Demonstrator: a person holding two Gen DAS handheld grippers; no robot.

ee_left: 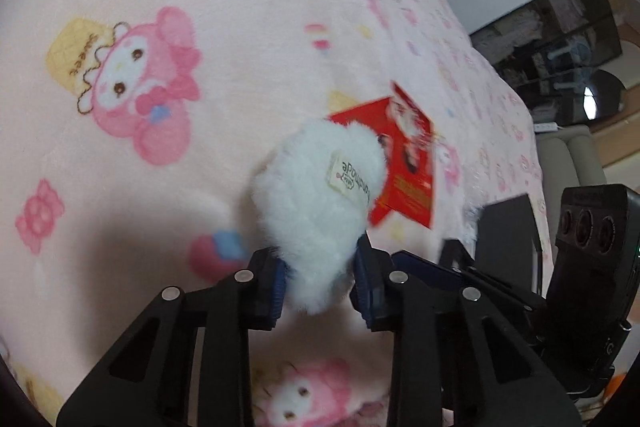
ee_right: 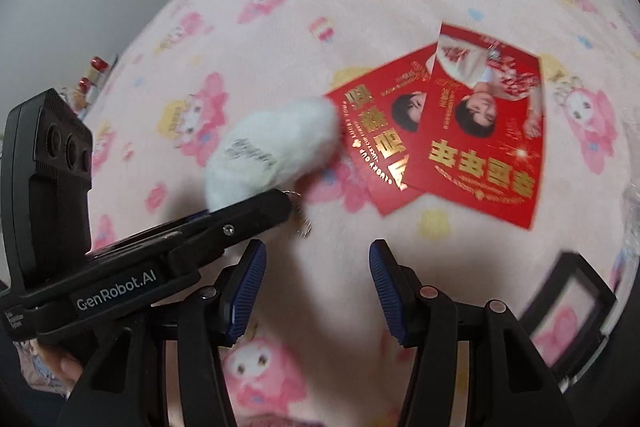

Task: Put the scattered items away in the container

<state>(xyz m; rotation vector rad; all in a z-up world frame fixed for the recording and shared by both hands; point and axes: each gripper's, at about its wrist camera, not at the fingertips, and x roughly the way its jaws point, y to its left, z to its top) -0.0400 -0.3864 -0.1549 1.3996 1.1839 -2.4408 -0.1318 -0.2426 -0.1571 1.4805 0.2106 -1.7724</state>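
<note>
My left gripper point(ee_left: 320, 281) is shut on a white fluffy plush charm point(ee_left: 316, 195) with a small "handmade" label, held above the pink blanket. The plush point(ee_right: 276, 147) and the left gripper's finger also show in the right wrist view, with a metal keyring point(ee_right: 304, 227) dangling below. Two overlapping red cards point(ee_right: 460, 131) with gold print lie flat on the blanket, just right of the plush; they also show in the left wrist view point(ee_left: 408, 155). My right gripper point(ee_right: 318, 291) is open and empty, low over the blanket in front of the cards. A black-rimmed container point(ee_right: 568, 311) sits at the lower right.
A pink cartoon-print blanket point(ee_left: 160, 147) covers the whole surface. Its edge drops off at the right toward dark shelves point(ee_left: 560, 39) and a grey chair point(ee_left: 568, 155). Small red-capped items point(ee_right: 94, 71) stand beyond the blanket's far left edge.
</note>
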